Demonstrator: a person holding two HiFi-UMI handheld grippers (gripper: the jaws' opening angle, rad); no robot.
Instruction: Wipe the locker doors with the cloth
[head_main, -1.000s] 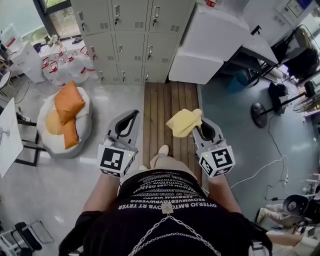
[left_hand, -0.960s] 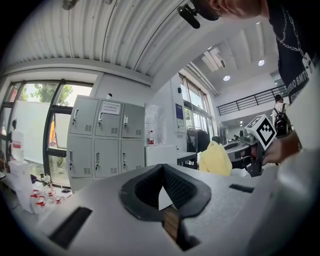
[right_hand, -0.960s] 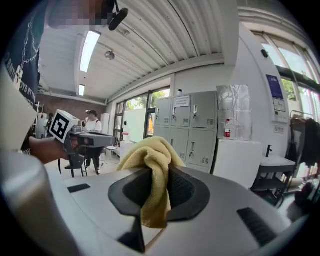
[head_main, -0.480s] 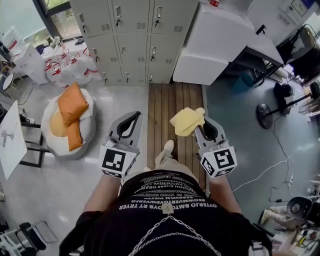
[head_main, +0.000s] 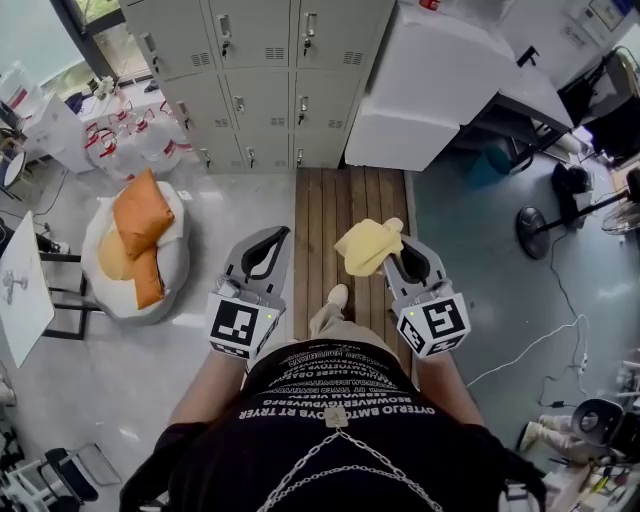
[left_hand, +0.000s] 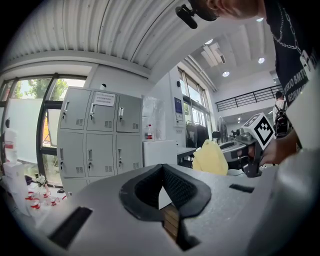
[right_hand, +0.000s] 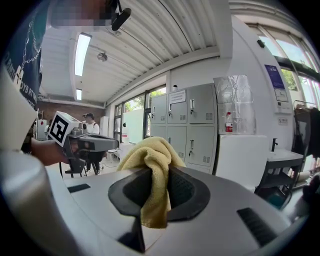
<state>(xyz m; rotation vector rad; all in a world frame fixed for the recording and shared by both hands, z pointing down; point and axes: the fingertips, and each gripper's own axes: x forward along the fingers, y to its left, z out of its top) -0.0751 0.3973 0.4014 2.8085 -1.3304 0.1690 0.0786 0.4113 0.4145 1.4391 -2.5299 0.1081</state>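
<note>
Grey locker doors (head_main: 262, 78) stand at the far end of a wooden floor strip, well ahead of both grippers; they also show in the left gripper view (left_hand: 94, 141) and the right gripper view (right_hand: 186, 131). My right gripper (head_main: 397, 250) is shut on a yellow cloth (head_main: 366, 245), which bunches above the jaws and hangs down between them (right_hand: 151, 172). The left gripper (head_main: 268, 243) is shut with nothing in it, its tips meeting (left_hand: 161, 170). The cloth (left_hand: 210, 158) also appears from the left gripper view, off to the right.
A white beanbag with orange cushions (head_main: 138, 240) lies on the floor at left. Water bottles (head_main: 128, 138) stand beside the lockers. A large white cabinet (head_main: 432, 88) juts out right of the lockers. A fan (head_main: 540, 230) and a cable (head_main: 525, 340) lie at right.
Both grippers keep their hold and pose. The view has shifted slightly, and the person's foot has moved a little on the wooden strip.
</note>
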